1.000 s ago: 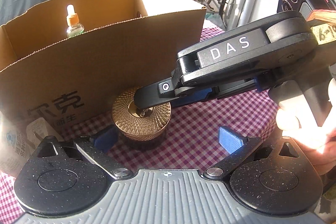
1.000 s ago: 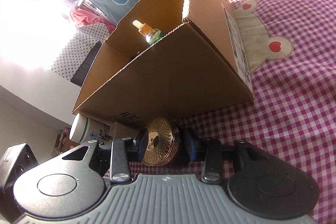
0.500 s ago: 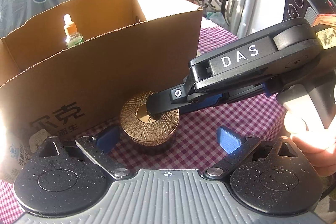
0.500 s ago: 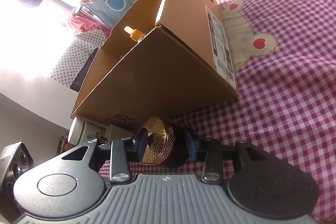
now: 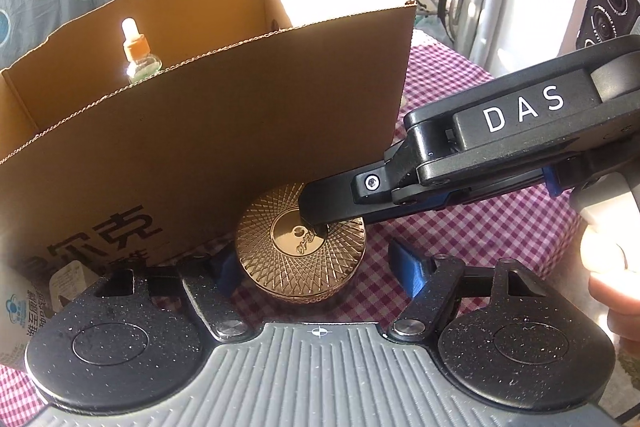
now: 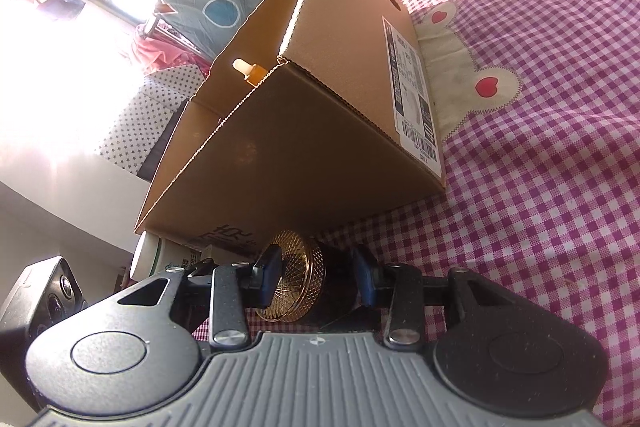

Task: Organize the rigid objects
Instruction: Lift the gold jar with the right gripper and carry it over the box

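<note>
Beside cardboard box (image 5: 208,131) | right gripper (image 6: 316,277) jaws clamp gold-lidded jar (image 5: 300,247) | left gripper (image 5: 320,269) jaws closing around it

The jar's lid (image 5: 300,247) looks like polished gold metal, glossy, cut with a fine radiating pattern around a smooth centre disc. The box (image 5: 224,115) is plain brown corrugated cardboard, matt, its top edge ragged (a glossy paper label is stuck on one side). The tablecloth (image 6: 540,187) is woven checked cloth, soft and dull. The dropper bottle (image 5: 138,57) seems clear glass with a rubbery tip. Gripper bodies are speckled matt black plastic.
</note>
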